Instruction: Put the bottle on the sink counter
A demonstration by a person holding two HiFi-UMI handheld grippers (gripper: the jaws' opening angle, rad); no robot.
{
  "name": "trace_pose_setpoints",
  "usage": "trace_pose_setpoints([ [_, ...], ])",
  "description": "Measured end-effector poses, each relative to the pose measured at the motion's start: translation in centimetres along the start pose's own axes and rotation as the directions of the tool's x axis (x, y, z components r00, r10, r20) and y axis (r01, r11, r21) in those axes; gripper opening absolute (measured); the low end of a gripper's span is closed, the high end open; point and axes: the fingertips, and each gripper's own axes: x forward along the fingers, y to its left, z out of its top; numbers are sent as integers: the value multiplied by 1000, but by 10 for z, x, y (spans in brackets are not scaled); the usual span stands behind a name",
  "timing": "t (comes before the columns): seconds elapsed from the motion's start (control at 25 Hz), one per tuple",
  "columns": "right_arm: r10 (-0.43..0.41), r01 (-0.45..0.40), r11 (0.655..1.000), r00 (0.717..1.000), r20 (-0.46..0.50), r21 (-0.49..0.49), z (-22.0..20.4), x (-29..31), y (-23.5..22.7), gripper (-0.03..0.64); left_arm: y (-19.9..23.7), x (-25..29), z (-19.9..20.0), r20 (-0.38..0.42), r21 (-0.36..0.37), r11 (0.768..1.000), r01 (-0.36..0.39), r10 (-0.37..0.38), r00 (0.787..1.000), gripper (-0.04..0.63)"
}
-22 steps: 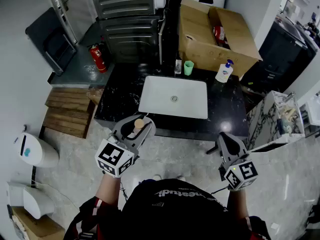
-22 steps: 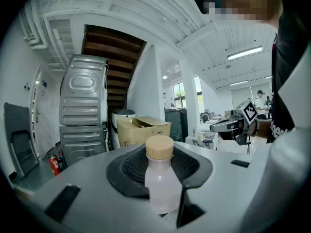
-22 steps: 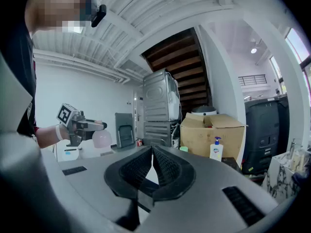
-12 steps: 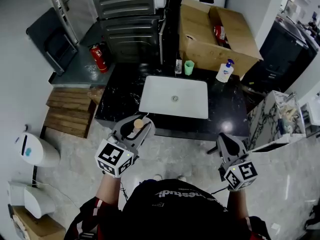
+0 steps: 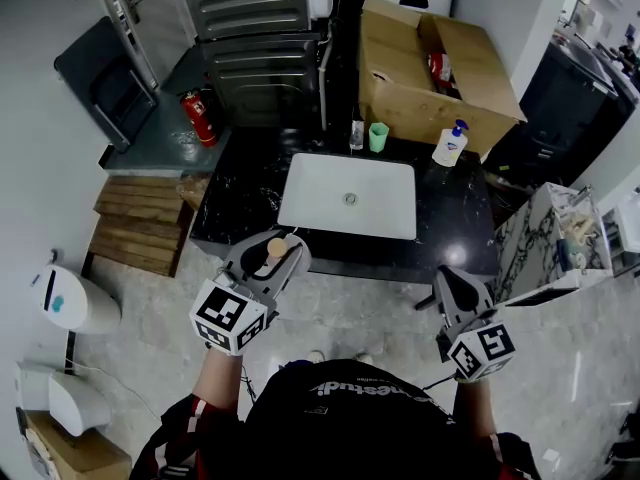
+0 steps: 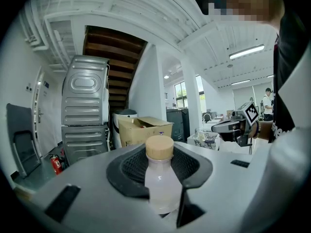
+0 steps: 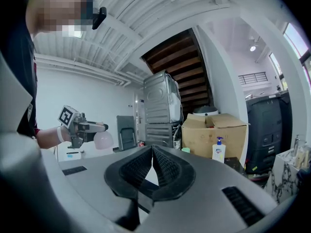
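Note:
A small pale bottle [image 6: 159, 181] with a tan cap stands between the jaws of my left gripper [image 5: 274, 252], which is shut on it. In the head view its tan cap, the bottle [image 5: 277, 249], shows just in front of the black marble sink counter [image 5: 240, 198], near the counter's front left edge. The same bottle [image 7: 102, 140] appears at the left of the right gripper view. My right gripper [image 5: 447, 286] hangs in front of the counter's right end, jaws shut with nothing between them. A white basin [image 5: 348, 194] is set in the counter's middle.
On the counter's back edge stand a green cup [image 5: 377, 135], a small glass [image 5: 356, 133] and a soap pump bottle [image 5: 449, 144]. Behind lies an open cardboard box [image 5: 432, 68]. A red fire extinguisher [image 5: 196, 115] is at the left, a marble side unit [image 5: 553, 238] at the right.

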Motion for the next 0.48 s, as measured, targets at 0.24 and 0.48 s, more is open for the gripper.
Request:
trace_pose_setpoints([
  [0.24,10,-10,1000,1000,-3,14,-2,0,-4,41,-4,5,-1,1,-5,1000,-3,3,1000,135],
  [0.48,30,-30,999,1000,-2,13,-2,-3,-8,41,-10,10,1,-2,-5,1000,-7,7,1000,135],
])
